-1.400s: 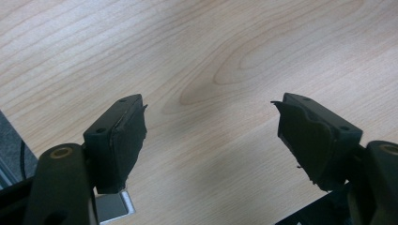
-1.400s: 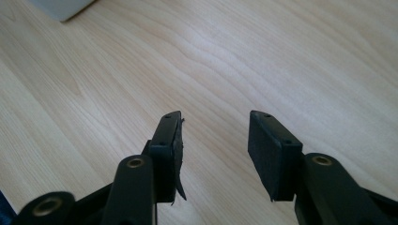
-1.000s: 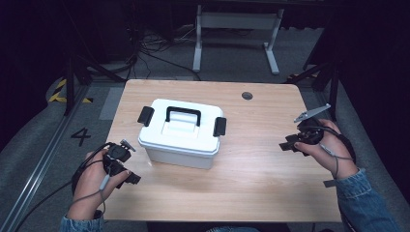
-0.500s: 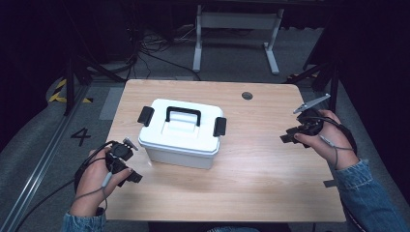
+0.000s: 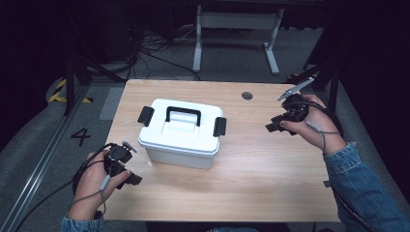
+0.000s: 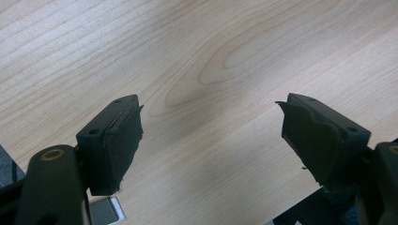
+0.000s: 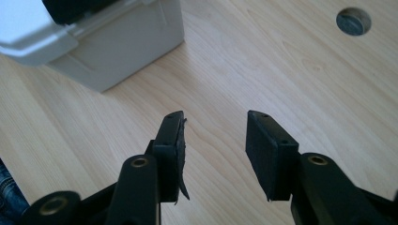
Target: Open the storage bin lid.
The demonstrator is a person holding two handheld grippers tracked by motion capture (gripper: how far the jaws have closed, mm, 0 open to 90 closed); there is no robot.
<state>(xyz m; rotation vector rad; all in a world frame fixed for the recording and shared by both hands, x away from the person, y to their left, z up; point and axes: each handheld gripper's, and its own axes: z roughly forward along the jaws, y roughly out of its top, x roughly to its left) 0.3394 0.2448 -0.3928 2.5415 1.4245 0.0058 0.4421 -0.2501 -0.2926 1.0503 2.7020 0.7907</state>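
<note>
Item: white storage box (image 5: 181, 134), lidded, with a black carry handle (image 5: 183, 114) on top and a black latch (image 5: 145, 116) at each end; it sits upright on your wooden table (image 5: 270, 179), left of the middle. Your left gripper (image 5: 126, 175) rests low at the near left corner of the table, just beside the box's near left corner but apart from it; its jaws have just been opening further and stand wide, with only bare wood between them in the left gripper view (image 6: 209, 136). Your right gripper (image 5: 276, 126) hangs above the right side of the table, well apart from the box, jaws turned toward it; they have just been closing a little yet are parted, gripping nothing. In the right gripper view (image 7: 213, 145) the box (image 7: 108, 51) lies ahead to the upper left, and a round cable hole (image 7: 353, 21) shows at the upper right.
</note>
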